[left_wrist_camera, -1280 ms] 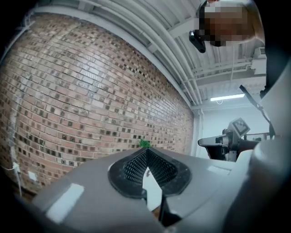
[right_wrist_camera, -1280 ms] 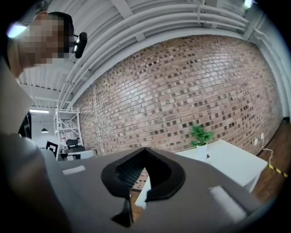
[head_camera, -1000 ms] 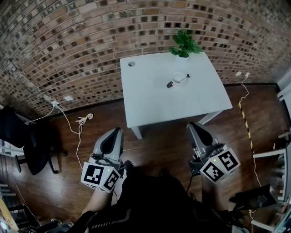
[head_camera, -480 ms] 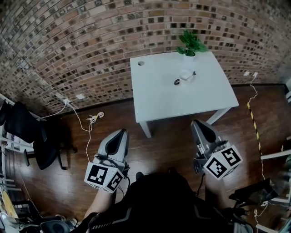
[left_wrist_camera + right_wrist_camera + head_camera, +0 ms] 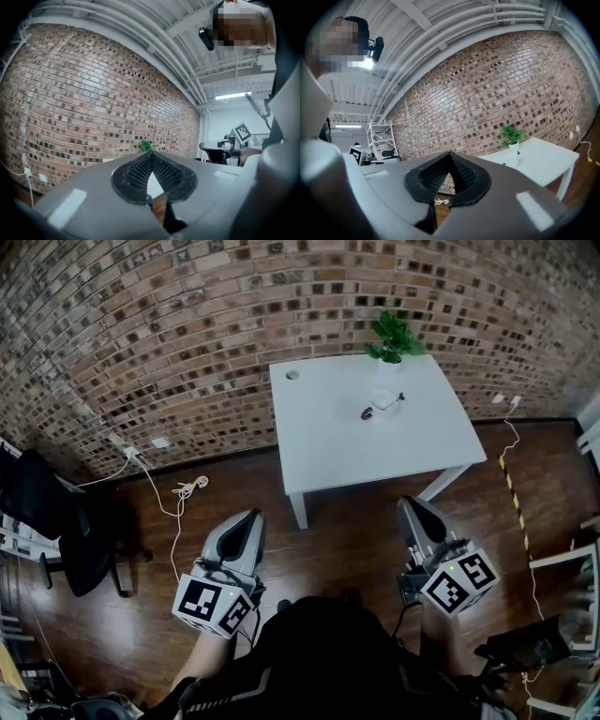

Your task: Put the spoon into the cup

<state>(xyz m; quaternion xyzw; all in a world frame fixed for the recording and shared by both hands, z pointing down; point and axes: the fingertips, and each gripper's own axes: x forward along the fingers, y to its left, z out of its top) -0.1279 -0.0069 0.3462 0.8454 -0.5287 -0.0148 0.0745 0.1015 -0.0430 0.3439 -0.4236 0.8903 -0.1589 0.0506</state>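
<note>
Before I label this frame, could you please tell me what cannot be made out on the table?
cup, head view: too small, white on the white table; its outline is lost.
spoon, head view: too small; whether it touches the cup is unclear.
dark object beside them: too small to identify.
table top, left gripper view: mostly hidden behind the left gripper.

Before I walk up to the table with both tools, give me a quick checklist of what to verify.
1. Left tool empty, jaws together: ok.
2. Right tool empty, jaws together: ok.
3. Table within reach: not ok, it stands well ahead.
4. Cup on the table near the plant: ok.
5. How the spoon lies: cannot tell, too small.
6. Cable lies left of the way: ok.
</note>
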